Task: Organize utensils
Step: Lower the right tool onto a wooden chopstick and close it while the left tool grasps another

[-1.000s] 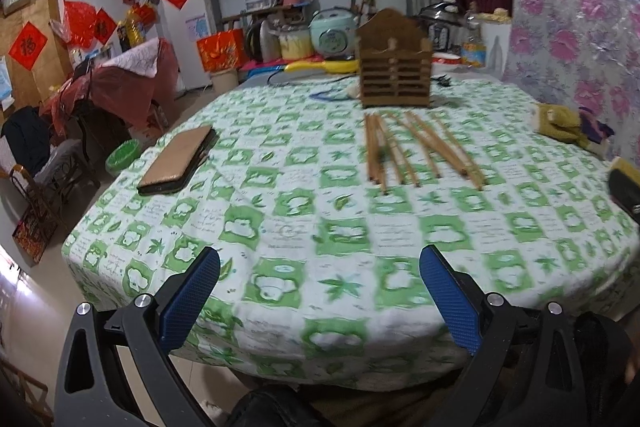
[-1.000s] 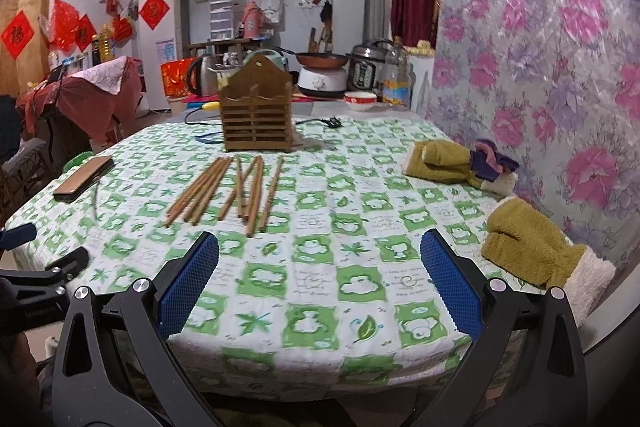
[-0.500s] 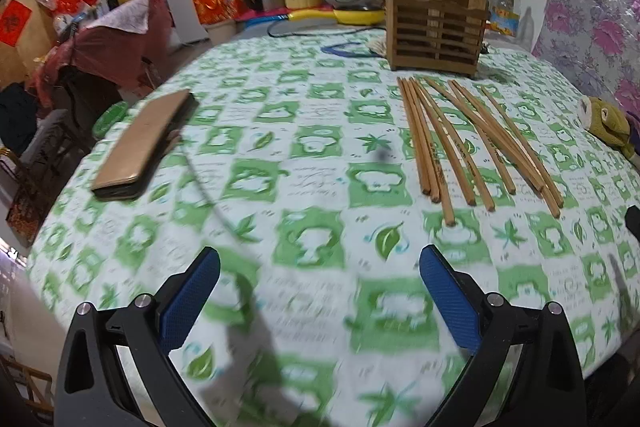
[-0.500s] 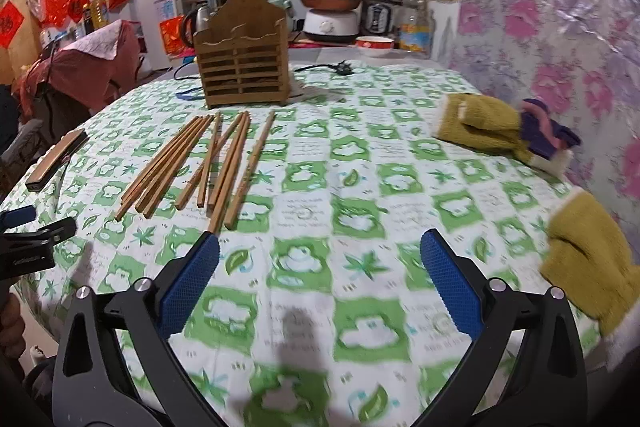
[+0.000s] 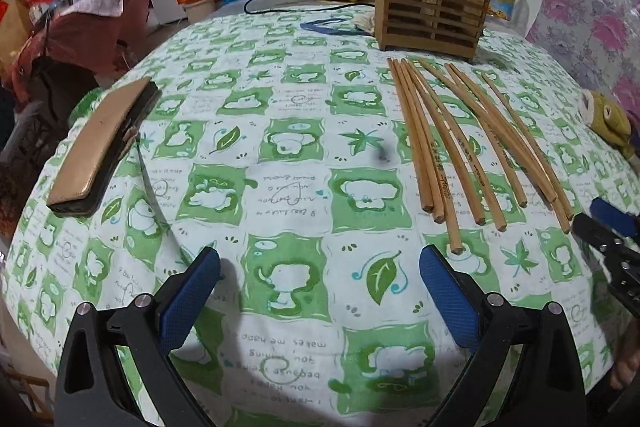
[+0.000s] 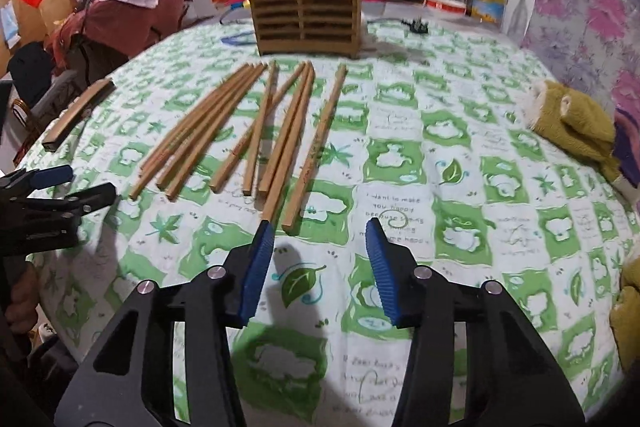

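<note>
From the left wrist, the left claw [image 5: 320, 285] is being held spread and empty over the surface [image 5: 280, 115]; the chopsticks [image 5: 460, 143] are lying ahead to its right, long axes running away toward one wooden holder [image 5: 430, 15].

From the right wrist, the right claw [image 6: 320, 239] is being closed on nothing, nearer them, just short of their ends. About nine chopsticks [image 6: 280, 131] are being counted.

On the table [image 5: 280, 347], the chopsticks [image 5: 460, 147] lie side by side just before the wooden holder [image 5: 430, 15], which stands at the far side. A flat case [image 5: 100, 147] lies well left of them, mittens [image 6: 572, 127] to the right.
</note>
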`<state>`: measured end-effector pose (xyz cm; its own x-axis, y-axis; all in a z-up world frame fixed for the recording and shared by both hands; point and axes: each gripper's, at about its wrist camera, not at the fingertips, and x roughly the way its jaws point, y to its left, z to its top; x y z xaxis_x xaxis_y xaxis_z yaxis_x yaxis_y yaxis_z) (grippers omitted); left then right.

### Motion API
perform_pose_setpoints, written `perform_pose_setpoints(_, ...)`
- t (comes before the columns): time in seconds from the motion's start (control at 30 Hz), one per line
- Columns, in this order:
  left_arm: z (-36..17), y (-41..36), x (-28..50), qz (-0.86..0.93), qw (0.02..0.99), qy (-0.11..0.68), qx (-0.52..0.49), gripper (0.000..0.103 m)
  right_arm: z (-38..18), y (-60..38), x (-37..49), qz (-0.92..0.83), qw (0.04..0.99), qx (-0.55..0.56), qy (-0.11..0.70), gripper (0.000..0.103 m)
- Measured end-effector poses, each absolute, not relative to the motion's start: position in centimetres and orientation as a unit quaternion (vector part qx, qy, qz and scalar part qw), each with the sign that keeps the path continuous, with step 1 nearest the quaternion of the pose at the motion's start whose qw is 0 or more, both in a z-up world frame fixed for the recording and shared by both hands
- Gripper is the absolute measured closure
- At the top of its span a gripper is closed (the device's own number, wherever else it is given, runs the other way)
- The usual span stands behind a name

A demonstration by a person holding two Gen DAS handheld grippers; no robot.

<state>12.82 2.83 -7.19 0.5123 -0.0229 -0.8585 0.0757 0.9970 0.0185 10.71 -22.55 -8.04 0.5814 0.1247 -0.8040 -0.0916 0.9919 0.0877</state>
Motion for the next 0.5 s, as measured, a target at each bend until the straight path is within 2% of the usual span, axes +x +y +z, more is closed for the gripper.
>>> perform_pose_setpoints(0.2, -7.1, 2.7, 13.5, -0.033, 0.867, 0.496, 0.04, 0.005, -8.1, -22.4, 12.2, 0.069, 0.875, 0.013, 0.479, 0.059)
perform_pose_setpoints(0.4, -7.5, 0.9, 14.7, -0.042, 0.864, 0.493, 0.093, 0.005, -8.4, -23.5, 13.7, 0.005, 0.882, -0.037, 0.471, 0.059)
perform_pose_setpoints(0.5, -7.6, -0.1, 15.7, -0.048, 0.862, 0.491, 0.12, 0.005, -8.4, -24.1, 13.7, 0.02, 0.883, -0.022, 0.469, 0.058)
